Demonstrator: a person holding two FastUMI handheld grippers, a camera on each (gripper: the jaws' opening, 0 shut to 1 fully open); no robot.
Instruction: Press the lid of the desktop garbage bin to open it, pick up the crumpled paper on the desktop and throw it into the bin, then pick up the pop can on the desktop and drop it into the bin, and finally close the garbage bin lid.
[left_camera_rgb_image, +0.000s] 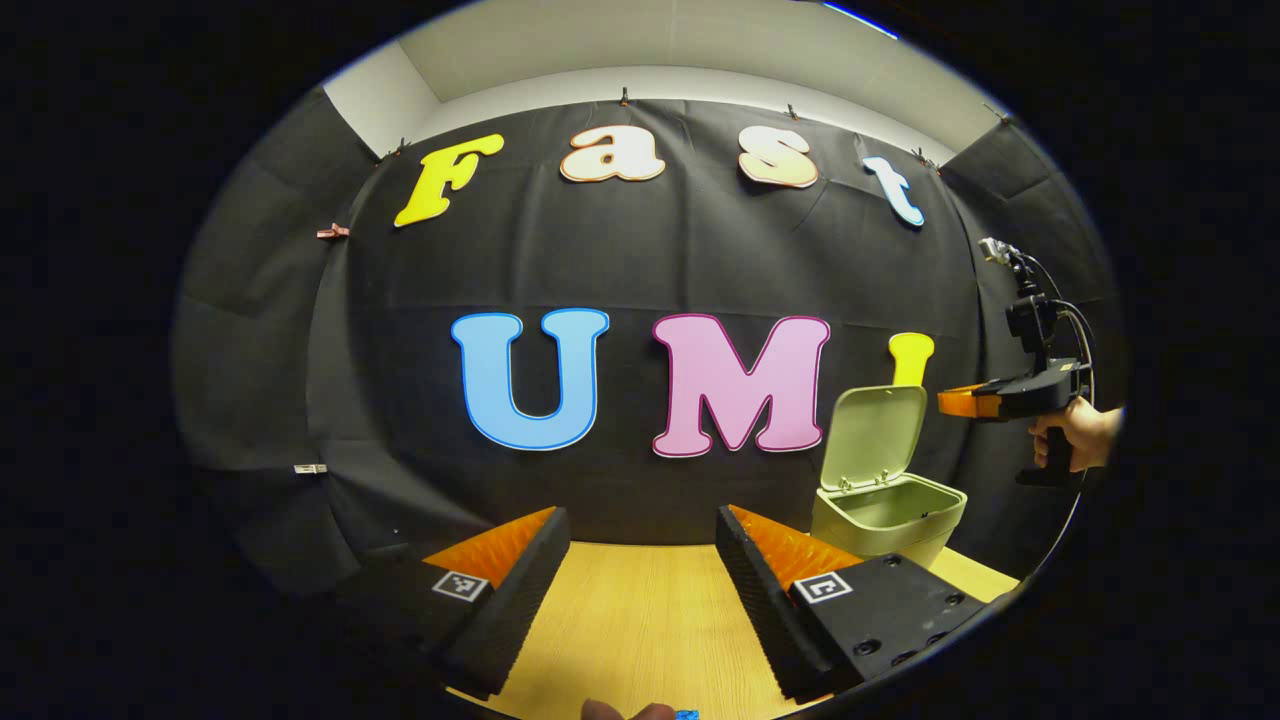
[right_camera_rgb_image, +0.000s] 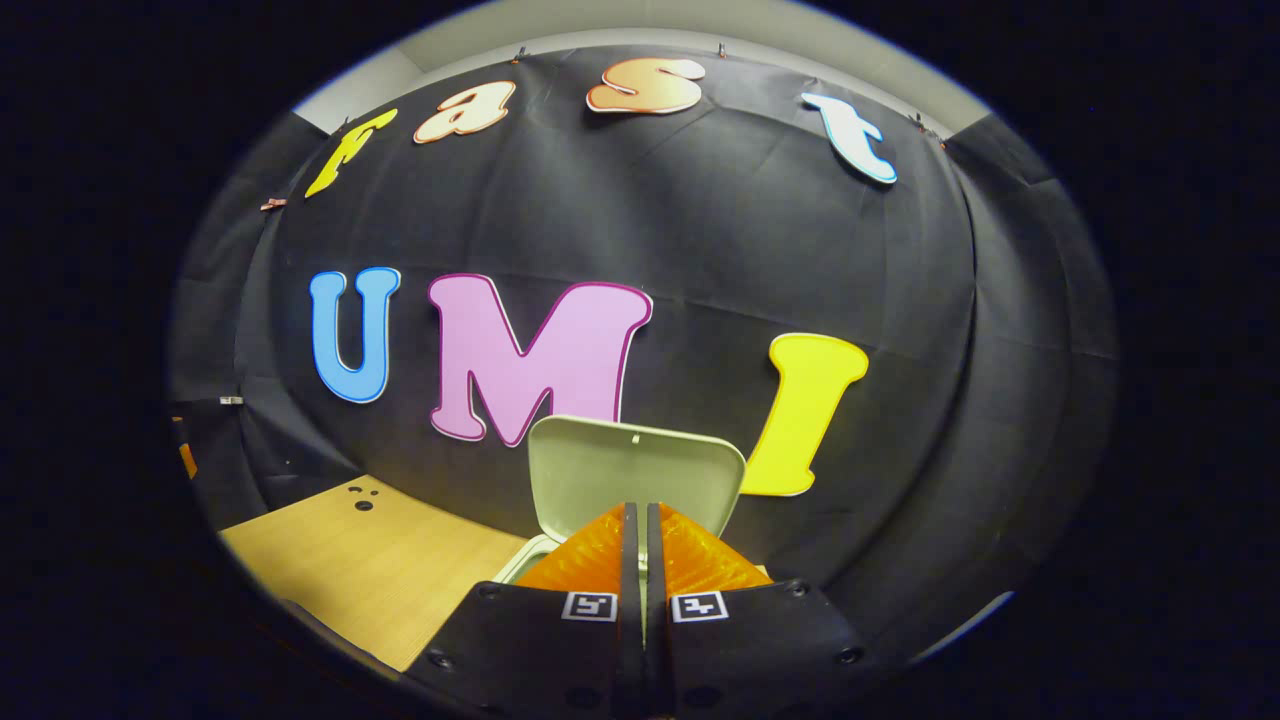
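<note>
The pale green garbage bin (left_camera_rgb_image: 888, 512) stands on the wooden table with its lid (left_camera_rgb_image: 872, 430) swung up and the inside showing; what lies inside I cannot make out. My left gripper (left_camera_rgb_image: 640, 520) is open low over the table, left of the bin, with nothing between its fingers. In the left gripper view a hand holds my right gripper (left_camera_rgb_image: 947, 401) level with the top of the lid, just right of it. In the right gripper view the right gripper (right_camera_rgb_image: 640, 510) is shut with nothing between its fingers, right in front of the upright lid (right_camera_rgb_image: 635, 465), above the bin's rim (right_camera_rgb_image: 522, 566).
The wooden table (left_camera_rgb_image: 640, 620) runs back to the black cloth wall. In the right gripper view the table (right_camera_rgb_image: 380, 560) lies left of the bin, with two small dark holes (right_camera_rgb_image: 360, 498) near its far edge. A small blue thing (left_camera_rgb_image: 686, 713) and a fingertip sit at the left gripper view's bottom edge.
</note>
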